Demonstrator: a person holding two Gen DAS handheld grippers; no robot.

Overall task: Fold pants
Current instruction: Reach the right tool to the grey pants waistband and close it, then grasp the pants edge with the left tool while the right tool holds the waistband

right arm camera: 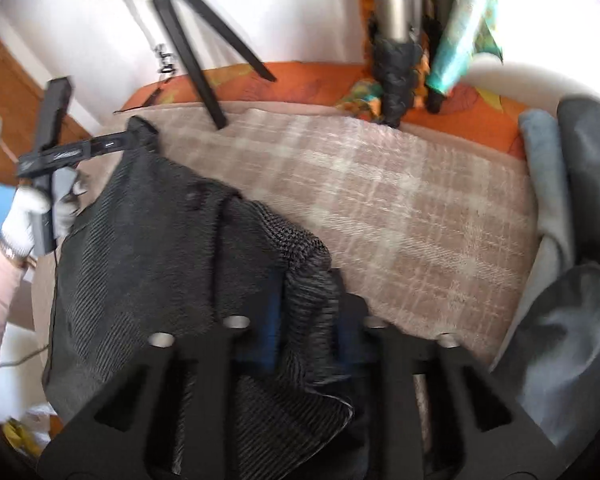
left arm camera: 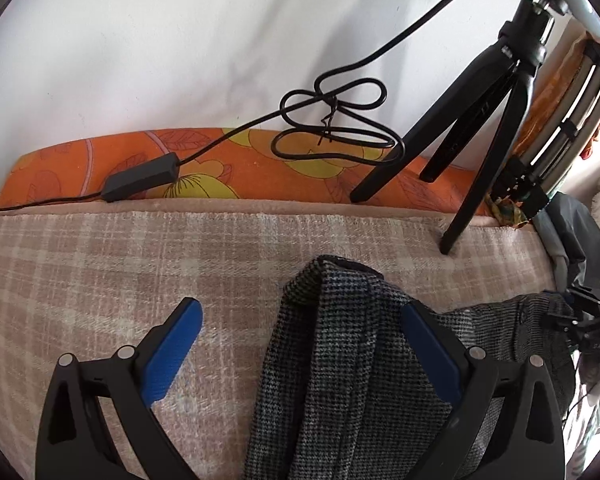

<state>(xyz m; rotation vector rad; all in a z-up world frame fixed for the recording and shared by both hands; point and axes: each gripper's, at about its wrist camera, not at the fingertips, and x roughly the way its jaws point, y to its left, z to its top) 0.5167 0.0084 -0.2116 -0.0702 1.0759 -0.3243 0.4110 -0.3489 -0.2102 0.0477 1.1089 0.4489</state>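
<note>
The grey houndstooth pants [left arm camera: 340,352] hang in a bunch over the pink plaid blanket [left arm camera: 100,264]. My left gripper [left arm camera: 300,320] is open; the cloth lies between its blue pads [left arm camera: 172,352], against the right one, and is not clamped. In the right wrist view the pants [right arm camera: 152,248] stretch from the left gripper [right arm camera: 100,146] at the far left to my right gripper [right arm camera: 306,304], which is shut on a fold of the cloth. This view is blurred.
A black tripod [left arm camera: 488,120] stands on the blanket's far edge, with a looped cable [left arm camera: 332,120] and adapter [left arm camera: 140,182] on the orange sheet [left arm camera: 220,168]. Folded grey and blue clothes [right arm camera: 572,240] lie at the right. A white wall is behind.
</note>
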